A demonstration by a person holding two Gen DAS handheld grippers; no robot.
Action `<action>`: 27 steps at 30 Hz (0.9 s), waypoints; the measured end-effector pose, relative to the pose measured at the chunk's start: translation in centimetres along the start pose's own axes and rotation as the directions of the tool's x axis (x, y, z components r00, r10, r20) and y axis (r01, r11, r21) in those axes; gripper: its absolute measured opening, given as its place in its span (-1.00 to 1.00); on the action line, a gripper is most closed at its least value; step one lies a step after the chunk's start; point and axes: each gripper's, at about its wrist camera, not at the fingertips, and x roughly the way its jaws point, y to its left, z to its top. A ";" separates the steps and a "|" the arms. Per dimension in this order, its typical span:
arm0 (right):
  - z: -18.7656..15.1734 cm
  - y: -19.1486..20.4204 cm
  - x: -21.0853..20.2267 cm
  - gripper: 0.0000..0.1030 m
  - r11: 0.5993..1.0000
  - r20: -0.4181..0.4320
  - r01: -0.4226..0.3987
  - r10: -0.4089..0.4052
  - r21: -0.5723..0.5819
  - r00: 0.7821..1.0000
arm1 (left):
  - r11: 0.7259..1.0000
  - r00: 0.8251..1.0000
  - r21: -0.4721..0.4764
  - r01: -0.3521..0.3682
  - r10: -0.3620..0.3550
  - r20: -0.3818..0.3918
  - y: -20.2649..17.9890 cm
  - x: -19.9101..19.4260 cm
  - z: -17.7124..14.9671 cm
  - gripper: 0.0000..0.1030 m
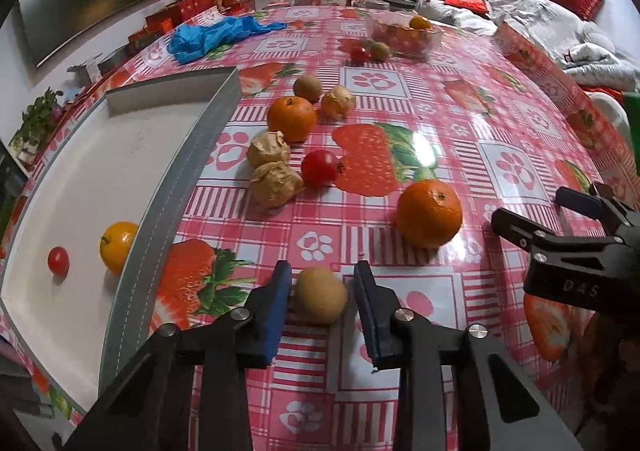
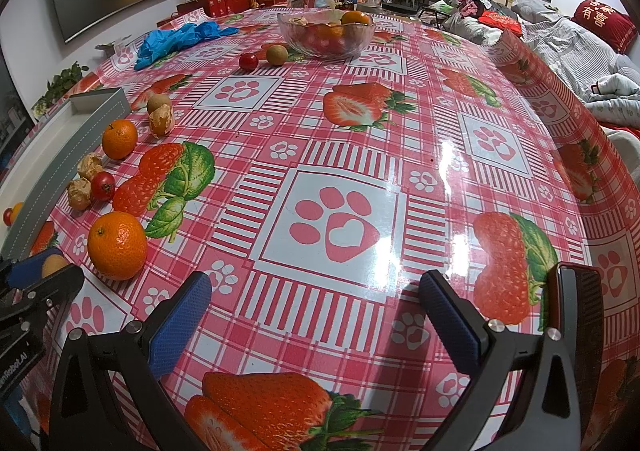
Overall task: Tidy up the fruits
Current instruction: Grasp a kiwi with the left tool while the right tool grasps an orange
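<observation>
My left gripper (image 1: 322,291) is open around a small brown round fruit (image 1: 321,299) on the table; a gap shows on its right side. A grey tray (image 1: 192,155) on the left holds a small orange (image 1: 117,246) and a cherry tomato (image 1: 58,260). Loose on the table lie an orange (image 1: 429,212), another orange (image 1: 292,119), a tomato (image 1: 320,167), papery husked fruits (image 1: 275,183) and a brown fruit (image 1: 307,87). My right gripper (image 2: 316,311) is open and empty over bare tablecloth; it also shows in the left wrist view (image 1: 560,219).
A glass bowl (image 2: 326,35) of fruit stands at the far side, with a tomato (image 2: 248,61) and a brown fruit (image 2: 276,54) before it. A blue plastic bag (image 2: 176,39) lies far left. Red boxes line the table's far edge; bedding lies right.
</observation>
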 end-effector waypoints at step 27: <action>0.2 0.2 -0.1 1.00 1.000 -0.034 -0.009 0.009 0.001 0.999 | 0.998 0.998 0.001 0.057 -0.057 0.020 -0.4 0.1 0.2 -0.49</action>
